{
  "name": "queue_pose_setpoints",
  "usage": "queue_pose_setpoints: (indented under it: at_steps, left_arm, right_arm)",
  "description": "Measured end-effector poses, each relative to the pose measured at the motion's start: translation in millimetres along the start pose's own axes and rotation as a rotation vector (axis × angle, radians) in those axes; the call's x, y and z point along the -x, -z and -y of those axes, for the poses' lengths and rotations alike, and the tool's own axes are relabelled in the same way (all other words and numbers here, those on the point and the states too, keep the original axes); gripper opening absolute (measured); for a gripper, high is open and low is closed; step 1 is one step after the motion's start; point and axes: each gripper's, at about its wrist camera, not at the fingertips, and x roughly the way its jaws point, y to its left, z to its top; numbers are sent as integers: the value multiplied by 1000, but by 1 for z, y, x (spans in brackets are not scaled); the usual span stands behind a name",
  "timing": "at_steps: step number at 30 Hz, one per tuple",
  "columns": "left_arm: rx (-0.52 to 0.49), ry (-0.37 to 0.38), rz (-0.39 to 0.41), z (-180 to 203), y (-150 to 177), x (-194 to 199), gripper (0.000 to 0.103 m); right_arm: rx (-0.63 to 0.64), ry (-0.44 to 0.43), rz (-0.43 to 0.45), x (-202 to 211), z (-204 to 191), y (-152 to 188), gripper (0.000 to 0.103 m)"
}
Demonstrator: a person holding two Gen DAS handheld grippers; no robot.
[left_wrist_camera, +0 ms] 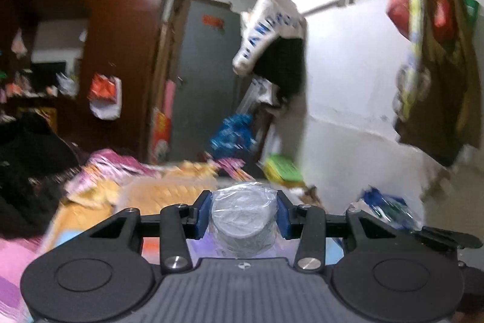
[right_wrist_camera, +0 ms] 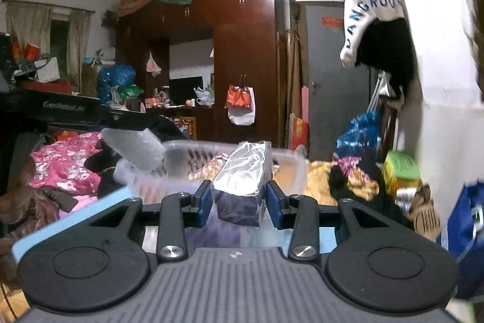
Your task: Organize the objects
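My left gripper [left_wrist_camera: 243,214] is shut on a round grey tin wrapped in clear plastic [left_wrist_camera: 244,217], held in the air above the bed. My right gripper [right_wrist_camera: 239,203] is shut on a dark rectangular box wrapped in clear plastic [right_wrist_camera: 242,189], held just in front of a clear plastic basket [right_wrist_camera: 290,168] on the bed. Another wrapped grey object [right_wrist_camera: 133,149] sticks up at the basket's left rim. The left wrist view is blurred by motion.
The bed is covered with pink floral bedding [right_wrist_camera: 63,162] and orange cloth [left_wrist_camera: 169,186]. A dark wardrobe [right_wrist_camera: 245,56] and grey door [right_wrist_camera: 329,74] stand behind. Bags hang on the white wall [left_wrist_camera: 348,80] at the right. A green box [right_wrist_camera: 399,171] and blue bag [right_wrist_camera: 466,235] lie nearby.
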Motion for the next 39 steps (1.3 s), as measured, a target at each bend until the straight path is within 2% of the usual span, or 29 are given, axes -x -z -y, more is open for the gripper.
queue_pose_setpoints:
  at_steps: [2, 4, 7, 11, 14, 15, 16, 17, 18, 19, 21, 24, 26, 30, 32, 35, 39]
  left_arm:
    - [-19, -40, 18, -3, -16, -13, 47]
    - [-34, -97, 6, -7, -25, -29, 47]
    - [-44, -154, -73, -19, -29, -64, 47]
    - [-27, -175, -146, -33, -22, -102, 47]
    - [-39, -152, -190, -37, -12, -121, 49]
    - [-53, -149, -177, -41, -7, -115, 55]
    - [-70, -158, -156, -40, -4, -112, 73]
    - [-74, -166, -130, -41, -3, -104, 81]
    - [-69, -167, -99, -41, -2, -95, 86]
    - [-64, -158, -69, -41, -1, -84, 86]
    - [-62, -142, -21, -38, 3, -62, 86]
    - [-37, -88, 9, -35, 21, -23, 86]
    - [-1, -34, 9, -35, 47, 0, 86]
    - [89, 39, -7, -38, 110, 30, 86]
    - [116, 56, -26, -39, 129, 31, 86]
    - [88, 72, -79, -29, 140, 19, 85]
    - [122, 84, -108, -25, 146, 3, 80]
  right_arm:
    - [2, -3, -26, -26, 2, -19, 42]
    - [12, 39, -73, -59, 4, -31, 41]
    - [-27, 50, -185, -106, 17, -34, 41]
    - [-3, 98, -272, -147, 19, -31, 41]
    - [-8, 77, -293, -157, 19, -27, 43]
    - [0, 70, -301, -157, 18, -26, 45]
    - [7, 77, -295, -153, 16, -26, 61]
    - [15, 84, -268, -147, 16, -25, 73]
    - [18, 74, -237, -138, 17, -24, 96]
    - [12, 64, -208, -131, 19, -28, 103]
    - [-23, 43, -161, -111, 22, -27, 103]
    - [-82, 7, -130, -77, 27, -12, 103]
    - [-116, -26, -101, -49, 29, 13, 103]
    - [-185, -98, -109, -16, 30, 62, 103]
    - [-206, -122, -131, -11, 29, 76, 103]
    - [-192, -112, -116, -13, 24, 82, 100]
    - [-192, -123, -110, -24, 20, 82, 87]
